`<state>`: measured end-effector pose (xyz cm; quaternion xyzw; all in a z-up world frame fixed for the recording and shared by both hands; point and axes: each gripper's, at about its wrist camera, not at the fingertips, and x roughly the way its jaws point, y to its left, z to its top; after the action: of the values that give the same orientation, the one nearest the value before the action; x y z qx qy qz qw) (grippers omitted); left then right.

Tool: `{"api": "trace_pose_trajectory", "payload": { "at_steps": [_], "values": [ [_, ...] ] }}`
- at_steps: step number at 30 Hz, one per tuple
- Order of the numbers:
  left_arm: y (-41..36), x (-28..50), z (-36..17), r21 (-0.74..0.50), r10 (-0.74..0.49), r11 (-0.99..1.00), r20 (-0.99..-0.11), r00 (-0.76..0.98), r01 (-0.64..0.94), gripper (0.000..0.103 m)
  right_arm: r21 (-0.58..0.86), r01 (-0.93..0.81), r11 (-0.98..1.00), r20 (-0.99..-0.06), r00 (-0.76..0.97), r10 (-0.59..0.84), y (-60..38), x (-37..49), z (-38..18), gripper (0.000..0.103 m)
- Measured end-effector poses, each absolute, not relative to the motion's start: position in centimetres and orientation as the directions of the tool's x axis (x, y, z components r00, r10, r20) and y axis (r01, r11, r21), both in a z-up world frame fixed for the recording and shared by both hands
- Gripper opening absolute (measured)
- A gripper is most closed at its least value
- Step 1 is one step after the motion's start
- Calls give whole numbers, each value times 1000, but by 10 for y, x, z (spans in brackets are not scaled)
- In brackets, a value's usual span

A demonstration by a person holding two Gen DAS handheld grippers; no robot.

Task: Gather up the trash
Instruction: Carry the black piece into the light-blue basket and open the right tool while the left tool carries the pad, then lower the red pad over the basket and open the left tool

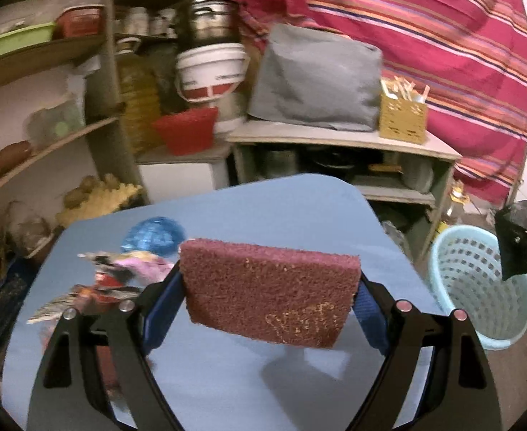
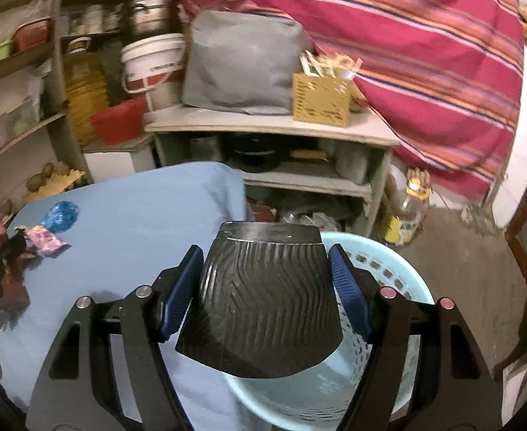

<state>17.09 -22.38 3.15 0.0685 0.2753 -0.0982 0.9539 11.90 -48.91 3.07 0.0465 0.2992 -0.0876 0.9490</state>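
My left tongs [image 1: 269, 287] are clamped on a flat maroon scouring pad [image 1: 269, 294], pinched by its two short ends and held up above the blue table [image 1: 256, 208], to the left of the pale blue perforated plastic basket [image 1: 479, 287] on the floor. My right tongs [image 2: 265, 287] grip a black ribbed paper cup [image 2: 263, 305], held with its open rim pointing away from me, over the near left part of that basket [image 2: 389, 269].

The pad is soft and held only at its edges, so I judge it could bow and slip out before it reaches the basket. The cup sits close to the basket's left rim; let go from here, it might clip the rim and roll onto the floor. More trash lies on the table left of the basket: a crumpled blue plastic wad [image 2: 60, 215] and a pink wrapper [image 2: 46, 240]. My two tongs could collide if both crowd the basket together.
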Motion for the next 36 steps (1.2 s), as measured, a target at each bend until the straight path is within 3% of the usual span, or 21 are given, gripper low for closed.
{"api": "trace_pose_trajectory", "payload": {
  "at_steps": [14,17,21,36],
  "values": [
    [-309,175,-5,75,-208,947,-601,772,313,84,130,279,952,-658,743,-128,-561,124,-22,72],
    [-326,173,-6,79,-221,940,-600,769,332,84,117,294,949,-647,747,-151,-568,115,-17,92],
    [-356,171,-8,71,-256,925,-609,751,373,84,112,327,939,-630,753,-187,-580,100,-9,98],
    [-456,180,-33,105,-288,876,-667,687,470,85,207,443,872,-575,777,-257,-627,59,5,99]
  ]
}}
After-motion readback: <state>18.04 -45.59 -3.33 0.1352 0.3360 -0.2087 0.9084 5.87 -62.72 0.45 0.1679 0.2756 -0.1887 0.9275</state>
